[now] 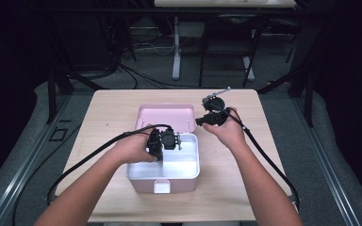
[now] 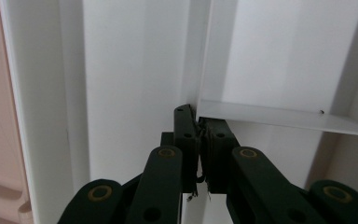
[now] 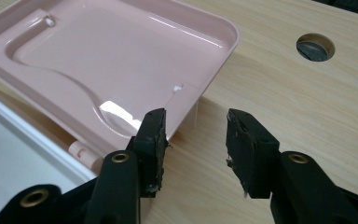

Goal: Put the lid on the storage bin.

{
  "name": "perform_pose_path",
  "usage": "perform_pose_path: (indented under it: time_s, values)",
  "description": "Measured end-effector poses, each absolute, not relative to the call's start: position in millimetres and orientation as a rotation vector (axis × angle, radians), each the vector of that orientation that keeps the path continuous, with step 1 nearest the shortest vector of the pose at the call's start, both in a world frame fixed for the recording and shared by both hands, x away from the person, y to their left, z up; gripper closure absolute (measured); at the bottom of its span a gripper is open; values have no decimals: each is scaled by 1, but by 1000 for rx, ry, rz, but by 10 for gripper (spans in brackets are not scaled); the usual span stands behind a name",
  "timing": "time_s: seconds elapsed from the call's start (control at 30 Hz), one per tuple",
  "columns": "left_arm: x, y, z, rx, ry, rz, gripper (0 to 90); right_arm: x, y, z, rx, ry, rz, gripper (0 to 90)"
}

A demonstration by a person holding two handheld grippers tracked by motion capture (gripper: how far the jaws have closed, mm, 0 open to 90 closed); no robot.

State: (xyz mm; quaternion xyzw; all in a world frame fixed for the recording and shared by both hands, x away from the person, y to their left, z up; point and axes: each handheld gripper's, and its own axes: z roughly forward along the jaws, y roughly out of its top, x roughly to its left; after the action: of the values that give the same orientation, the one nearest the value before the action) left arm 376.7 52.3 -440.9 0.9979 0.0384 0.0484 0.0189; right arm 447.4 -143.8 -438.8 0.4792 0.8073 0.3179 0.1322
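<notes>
Lifting the divider out of the box

Left gripper (image 1: 162, 141), mid-frame, clamps the white divider (image 2: 279, 116); right gripper (image 3: 196, 140) stands apart, empty, beside the lid (image 3: 112, 56). Next: lift straight up.

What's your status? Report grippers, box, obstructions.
Left gripper shut on white divider inside pink box. Right gripper open, empty, beside open lid. Nothing in the way.

Left gripper (image 1: 169, 140): black body, black cable trailing off rear. Jaws black, linkage arms with brass-ringed pivot holes, plain screw holes on pads (image 2: 186, 140).
Right gripper (image 1: 199, 121): same black build, black cable; pads (image 3: 151, 140) worn, chipped at edges.
Forearms bare, no sleeves seen.
</notes>
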Motion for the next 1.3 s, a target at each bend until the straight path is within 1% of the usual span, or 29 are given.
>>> perform_pose_path:
  time_s: [0.37,0.7,0.77,0.93,1.2,1.3]
  values:
    - [377,52,-441,3098,122,144,860,469,-133,-441,1457,2349,881,587]
    - [376,52,-441,3099,120,150,860,480,-122,-448,1484,2365,843,589]
    - [376,52,-441,3101,121,151,860,482,-120,-452,1500,2331,792,623]
    - [376,52,-441,3101,122,149,860,489,-118,-461,1534,2348,781,663]
    - [376,52,-441,3101,120,152,860,502,-117,-468,1610,2341,836,703]
    - [376,52,-441,3100,119,152,860,505,-115,-470,1619,2294,809,711]
